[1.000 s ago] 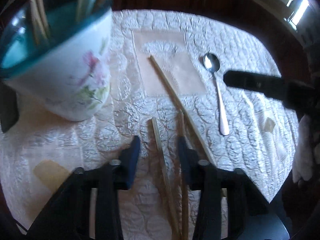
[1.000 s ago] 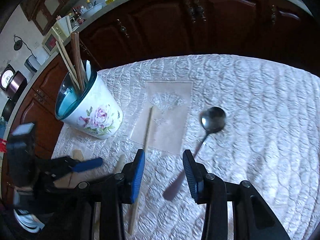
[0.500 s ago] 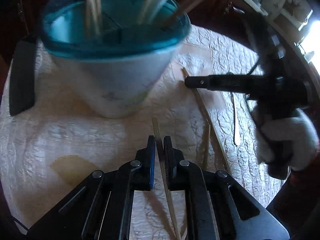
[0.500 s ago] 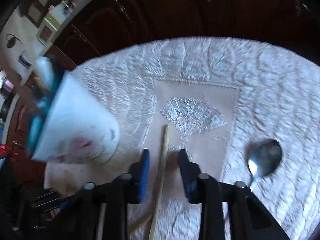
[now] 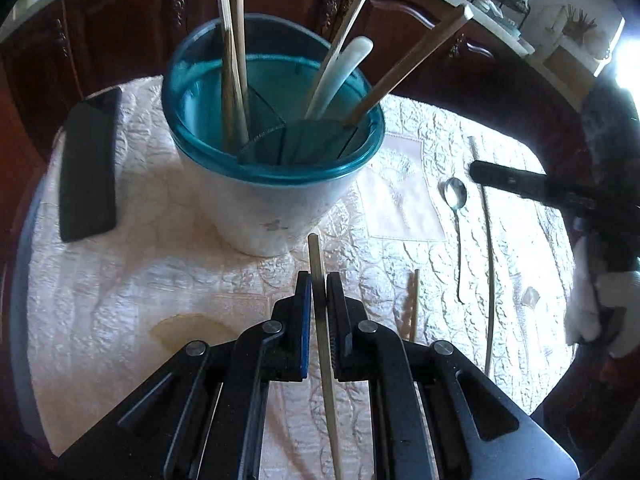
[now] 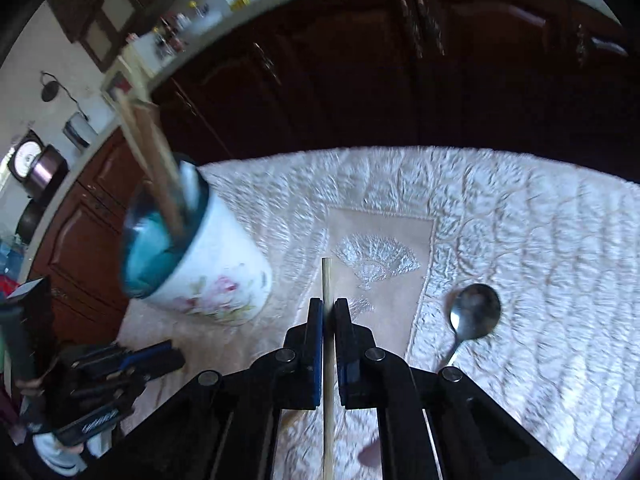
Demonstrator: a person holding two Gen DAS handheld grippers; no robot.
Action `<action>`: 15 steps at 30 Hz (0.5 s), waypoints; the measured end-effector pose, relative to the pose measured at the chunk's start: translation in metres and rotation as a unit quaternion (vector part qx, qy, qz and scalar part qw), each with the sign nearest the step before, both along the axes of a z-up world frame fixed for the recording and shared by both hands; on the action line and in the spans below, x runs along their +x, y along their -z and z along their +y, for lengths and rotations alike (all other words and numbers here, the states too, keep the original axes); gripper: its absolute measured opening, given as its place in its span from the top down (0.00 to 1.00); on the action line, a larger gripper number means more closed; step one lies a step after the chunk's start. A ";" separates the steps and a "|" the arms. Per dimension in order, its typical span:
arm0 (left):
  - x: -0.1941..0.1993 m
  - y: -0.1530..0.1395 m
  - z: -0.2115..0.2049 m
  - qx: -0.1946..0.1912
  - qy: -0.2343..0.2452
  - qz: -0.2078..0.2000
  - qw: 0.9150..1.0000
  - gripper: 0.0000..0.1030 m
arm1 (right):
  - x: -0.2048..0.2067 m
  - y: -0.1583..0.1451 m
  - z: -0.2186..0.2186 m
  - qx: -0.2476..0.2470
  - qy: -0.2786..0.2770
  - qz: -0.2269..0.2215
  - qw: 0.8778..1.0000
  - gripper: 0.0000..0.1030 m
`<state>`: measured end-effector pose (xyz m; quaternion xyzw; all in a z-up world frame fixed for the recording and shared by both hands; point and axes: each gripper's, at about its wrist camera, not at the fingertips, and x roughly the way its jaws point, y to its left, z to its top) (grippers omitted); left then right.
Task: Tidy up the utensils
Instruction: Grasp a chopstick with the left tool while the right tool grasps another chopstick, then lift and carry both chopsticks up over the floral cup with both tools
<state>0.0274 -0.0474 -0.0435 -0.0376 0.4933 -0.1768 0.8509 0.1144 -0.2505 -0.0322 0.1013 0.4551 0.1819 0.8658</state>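
My left gripper (image 5: 319,280) is shut on a pale wooden chopstick (image 5: 315,256), held above the cloth just in front of the white floral holder (image 5: 272,208) with its teal rim. Several chopsticks and a white utensil stand in the holder. In the right wrist view my right gripper (image 6: 329,308) has a second chopstick (image 6: 327,276) pinched between its pads, its jaws still closing. The holder (image 6: 216,276) is to its left and a metal spoon (image 6: 474,316) lies to its right. A third chopstick (image 5: 414,304) and the spoon (image 5: 456,194) lie on the cloth.
A black phone (image 5: 88,168) lies left of the holder. The quilted white tablecloth (image 5: 140,280) has a beige embroidered patch (image 6: 384,264). Dark wooden cabinets (image 6: 400,80) stand behind the table. A gloved hand (image 5: 592,308) holds the right gripper.
Both grippers have shut, each on a chopstick that lay between its jaws. The left one has risen and moved toward the holder. The right view is blurred from motion.
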 end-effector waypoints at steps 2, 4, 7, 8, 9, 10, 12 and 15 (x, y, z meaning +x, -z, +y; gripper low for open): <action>-0.007 -0.005 0.000 0.001 -0.001 -0.008 1.000 0.94 | -0.012 -0.014 -0.003 0.003 -0.002 -0.018 1.000 0.95; -0.013 -0.015 0.002 0.002 -0.003 -0.018 1.000 0.94 | -0.026 -0.031 -0.006 0.005 -0.004 -0.040 0.999 0.95; -0.024 -0.028 0.011 0.001 -0.007 -0.033 0.999 0.94 | -0.045 -0.051 -0.005 0.004 -0.006 -0.066 0.998 0.95; -0.022 -0.032 0.008 0.001 -0.007 -0.037 0.999 0.94 | -0.054 -0.060 -0.009 0.005 -0.006 -0.073 0.997 0.95; -0.024 -0.036 0.008 0.001 -0.009 -0.043 0.999 0.94 | -0.060 -0.067 -0.010 0.006 -0.007 -0.081 0.997 0.95; -0.026 -0.040 0.008 0.001 -0.009 -0.047 0.999 0.94 | -0.064 -0.070 -0.008 0.007 -0.008 -0.086 0.996 0.95; -0.033 -0.049 0.007 0.000 -0.010 -0.057 0.998 0.94 | -0.075 -0.080 -0.006 0.006 -0.010 -0.099 0.995 0.95; -0.039 -0.060 0.009 -0.002 -0.012 -0.069 0.998 0.94 | -0.082 -0.091 -0.002 0.007 -0.011 -0.112 0.994 0.95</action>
